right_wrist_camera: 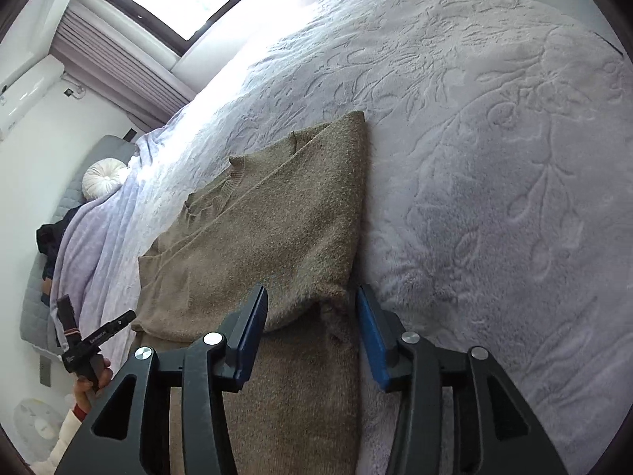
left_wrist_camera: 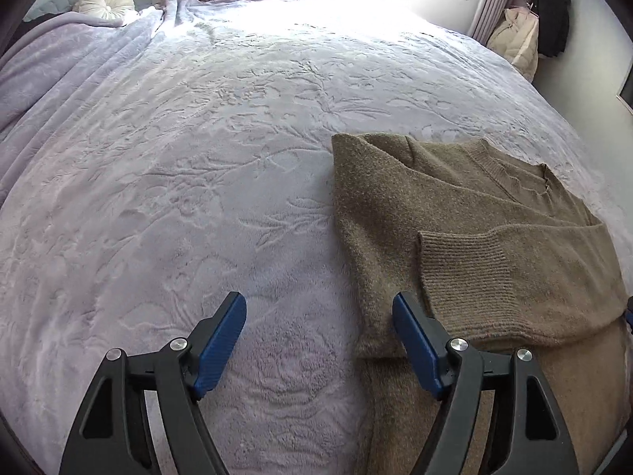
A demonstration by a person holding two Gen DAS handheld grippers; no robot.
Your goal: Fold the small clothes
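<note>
A brown knit sweater (left_wrist_camera: pixel 474 217) lies on the bed with its sides folded in and a ribbed cuff (left_wrist_camera: pixel 463 265) laid across the body. My left gripper (left_wrist_camera: pixel 318 301) hovers open at the sweater's near left edge. Its right finger is over the knit and its left finger over the blanket, with nothing pinched. In the right wrist view the sweater (right_wrist_camera: pixel 269 229) runs away from the camera. My right gripper (right_wrist_camera: pixel 311 293) is open above the folded near corner, its pads apart from the cloth. A hand holding the left gripper (right_wrist_camera: pixel 95 340) shows at lower left.
A lilac embossed blanket (left_wrist_camera: pixel 198 158) covers the whole bed, with wide bare stretches left and right of the sweater. A round white cushion (left_wrist_camera: pixel 105 2) sits at the headboard. Coats (left_wrist_camera: pixel 550 12) hang by the curtain; a fan (right_wrist_camera: pixel 35 423) stands on the floor.
</note>
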